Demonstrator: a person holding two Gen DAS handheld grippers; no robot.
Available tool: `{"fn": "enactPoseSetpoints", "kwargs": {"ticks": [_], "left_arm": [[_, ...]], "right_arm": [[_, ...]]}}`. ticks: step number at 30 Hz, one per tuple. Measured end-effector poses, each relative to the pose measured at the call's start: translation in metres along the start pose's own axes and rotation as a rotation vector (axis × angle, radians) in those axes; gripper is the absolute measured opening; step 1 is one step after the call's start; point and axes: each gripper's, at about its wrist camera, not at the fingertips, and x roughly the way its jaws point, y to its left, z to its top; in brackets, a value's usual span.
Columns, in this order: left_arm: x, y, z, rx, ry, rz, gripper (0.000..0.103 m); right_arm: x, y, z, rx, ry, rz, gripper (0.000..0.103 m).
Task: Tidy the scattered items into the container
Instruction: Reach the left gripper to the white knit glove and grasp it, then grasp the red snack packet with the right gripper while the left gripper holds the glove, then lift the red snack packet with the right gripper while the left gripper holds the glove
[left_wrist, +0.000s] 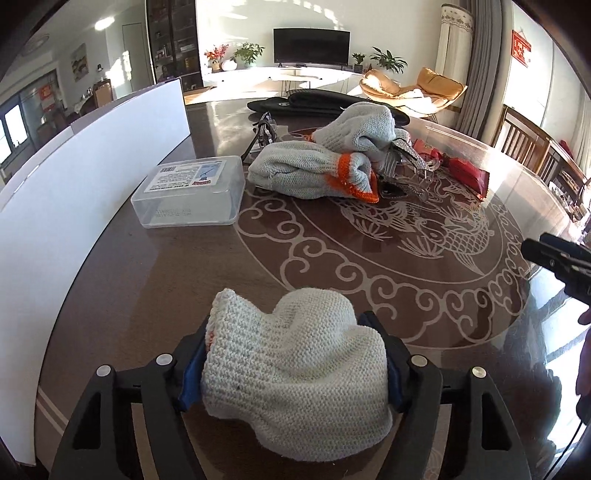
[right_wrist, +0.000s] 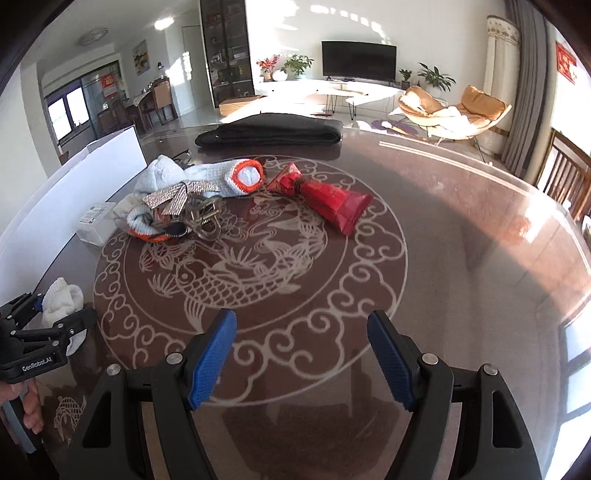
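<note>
- Glove (left_wrist: 295, 373) pinched in the left gripper (left_wrist: 291, 365); right gripper (right_wrist: 301, 354) spread, empty.
- Box (left_wrist: 192, 192) looks lidded; pile (left_wrist: 321, 166) untouched.

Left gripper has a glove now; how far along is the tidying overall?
Early. Nothing visibly sits in a container yet. In hand: the left gripper is clamped on a white knit glove; the right gripper is open and empty. Left: orange-cuffed gloves, a sparkly strap, red packets and the clear plastic box.
</note>
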Motion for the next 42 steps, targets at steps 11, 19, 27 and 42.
{"fn": "enactPoseSetpoints", "kwargs": {"ticks": [11, 19, 27, 42], "left_arm": [[0.0, 0.003, 0.0, -0.006, -0.001, -0.008, 0.061], [-0.002, 0.007, -0.001, -0.014, -0.013, -0.099, 0.061], [-0.007, -0.03, -0.012, 0.192, -0.001, -0.154, 0.07], [0.006, -0.025, -0.005, 0.149, 0.042, -0.084, 0.103]], "right_arm": [[0.121, 0.003, 0.101, -0.29, 0.167, 0.093, 0.072], [0.085, -0.002, 0.064, -0.098, 0.245, 0.152, 0.021], [-0.023, 0.084, -0.054, -0.016, 0.121, 0.16, 0.023], [-0.018, 0.1, -0.058, -0.009, 0.071, 0.048, 0.053]]}}
